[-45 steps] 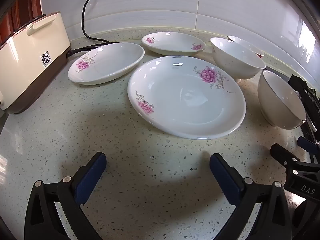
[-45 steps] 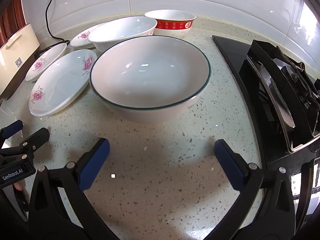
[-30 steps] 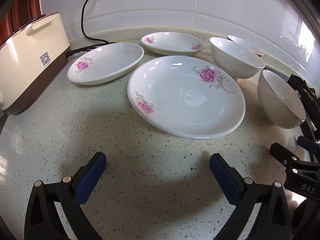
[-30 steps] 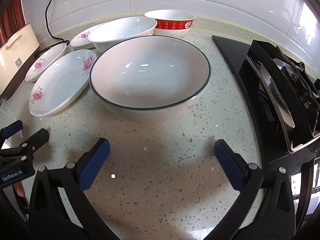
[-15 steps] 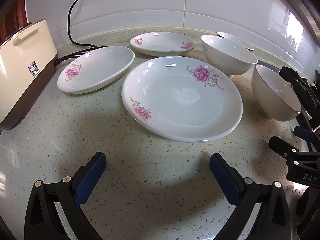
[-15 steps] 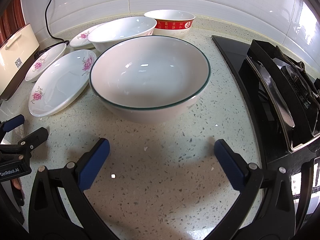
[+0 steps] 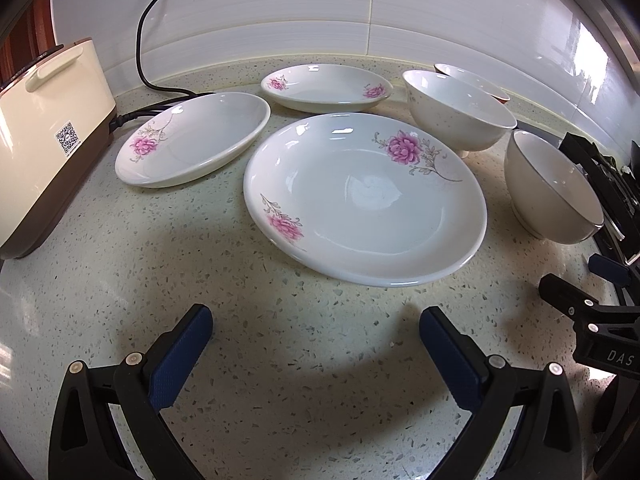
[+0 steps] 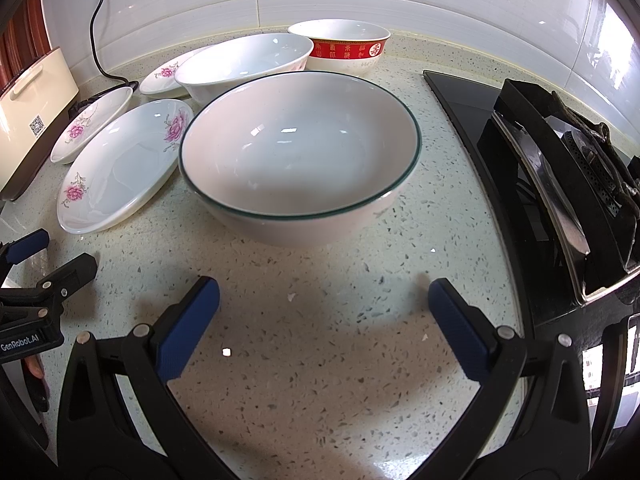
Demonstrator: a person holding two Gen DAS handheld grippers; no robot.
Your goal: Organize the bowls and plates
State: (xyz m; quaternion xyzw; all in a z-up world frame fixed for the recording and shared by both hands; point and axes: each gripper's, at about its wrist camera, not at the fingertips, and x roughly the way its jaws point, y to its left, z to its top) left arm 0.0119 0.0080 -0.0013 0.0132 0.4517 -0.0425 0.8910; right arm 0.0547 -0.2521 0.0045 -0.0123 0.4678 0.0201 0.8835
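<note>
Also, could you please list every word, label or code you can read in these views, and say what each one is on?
"DAS": on the black right gripper, text cut off by the frame edge.
"GenRobot.AI": on the black left gripper.
QR code: on the cream countertop appliance, too small to read.
Gold characters and a round emblem: on the red-banded white bowl, too blurred to read.

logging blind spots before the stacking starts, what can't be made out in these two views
- Red banded bowl: in the left wrist view only a sliver of rim shows behind the white bowl.
- Back plate: in the right wrist view the white bowl covers its right part.
- Cream appliance: cut off by the left edge in both views.
- QR code: too small to read.
- Stove: cut off at the right edge.
</note>
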